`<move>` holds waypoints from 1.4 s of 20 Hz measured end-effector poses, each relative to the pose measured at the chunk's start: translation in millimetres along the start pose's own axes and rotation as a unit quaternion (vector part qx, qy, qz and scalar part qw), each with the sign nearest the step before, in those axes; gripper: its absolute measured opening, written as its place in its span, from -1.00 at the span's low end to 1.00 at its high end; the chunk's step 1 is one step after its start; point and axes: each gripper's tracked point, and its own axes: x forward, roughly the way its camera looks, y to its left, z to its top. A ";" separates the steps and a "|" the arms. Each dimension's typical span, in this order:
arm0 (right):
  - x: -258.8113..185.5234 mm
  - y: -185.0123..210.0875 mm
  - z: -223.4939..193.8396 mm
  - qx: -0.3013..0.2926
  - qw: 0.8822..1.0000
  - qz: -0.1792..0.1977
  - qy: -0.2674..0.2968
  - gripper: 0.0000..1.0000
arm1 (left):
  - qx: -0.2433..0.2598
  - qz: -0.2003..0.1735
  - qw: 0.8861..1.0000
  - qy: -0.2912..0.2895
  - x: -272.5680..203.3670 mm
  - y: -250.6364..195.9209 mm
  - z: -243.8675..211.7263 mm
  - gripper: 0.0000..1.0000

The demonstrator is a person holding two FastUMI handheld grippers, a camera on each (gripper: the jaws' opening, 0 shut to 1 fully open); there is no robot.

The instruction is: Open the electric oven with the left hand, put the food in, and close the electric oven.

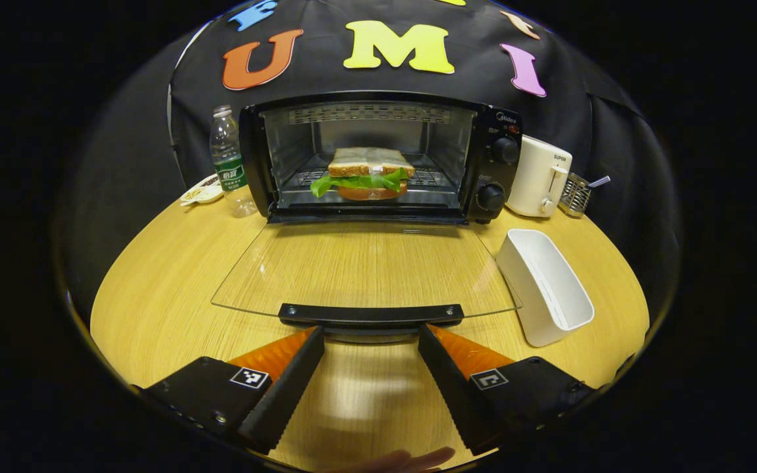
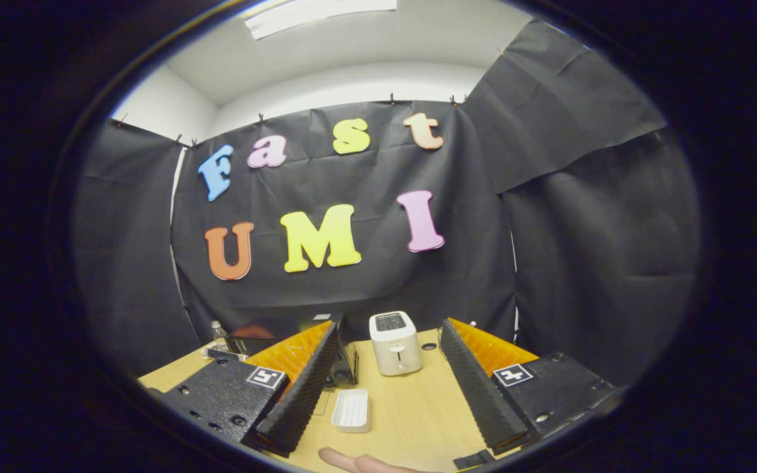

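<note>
Your round wooden worktop (image 1: 175, 276) carries the electric oven (image 1: 378, 157) at its far edge, its glass door (image 1: 365, 269) folded flat toward you. To the oven's right stands a white toaster (image 1: 539, 184), and nearer you on that side lies a white tray (image 1: 546, 286). A water bottle (image 1: 229, 161) stands at the oven's left. The sandwich (image 1: 368, 173) sits on the rack inside. Your left gripper (image 1: 370, 345) hovers just short of the door's handle (image 1: 370, 314), jaws apart, holding nothing. Your right gripper (image 2: 385, 387) is raised over the worktop, jaws likewise apart.
</note>
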 end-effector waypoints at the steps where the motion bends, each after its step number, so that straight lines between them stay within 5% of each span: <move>1: 1.4 -3.6 -0.4 -0.002 1.000 -0.004 0.001 0.99 | 0.008 0.001 1.000 -0.002 0.3 -1.7 0.1 0.92; 15: 0.7 -12.7 3.3 0.004 1.000 -0.007 -0.014 1.00 | 0.009 0.004 0.999 -0.042 -12.9 -3.0 22.5 0.88; 16: 1.7 -12.5 2.0 0.006 1.000 -0.005 -0.014 0.77 | 0.011 0.004 0.999 -0.051 -15.5 -2.9 26.9 0.89; 17: 2.5 -12.5 0.9 0.006 1.000 -0.004 -0.012 0.99 | 0.011 0.005 0.998 -0.059 -18.3 -2.7 31.6 0.89; 19: 2.5 -13.2 0.5 0.005 1.000 -0.003 -0.009 0.99 | 0.016 0.005 0.997 -0.074 -26.5 -2.9 41.5 0.89; 20: 2.6 -12.5 0.8 0.005 1.000 -0.002 -0.009 0.77 | 0.016 0.006 0.996 -0.088 -28.5 -2.7 48.2 0.89; 21: 3.2 -11.7 2.5 0.005 1.000 -0.002 -0.010 0.77 | 0.019 0.006 0.994 -0.103 -31.4 -2.9 56.1 0.89; 22: 3.0 -10.5 2.3 0.005 1.000 -0.002 -0.011 0.99 | 0.021 0.007 0.993 -0.117 -32.9 -2.4 63.0 0.89; 27: 1.5 -11.8 5.1 -0.002 1.000 -0.004 -0.013 0.99 | 0.027 0.009 0.987 -0.158 -34.5 0.8 92.9 0.95; 28: 1.2 -13.2 4.6 -0.003 1.000 -0.005 -0.013 0.99 | 0.029 0.009 0.985 -0.167 -35.3 1.4 98.7 0.77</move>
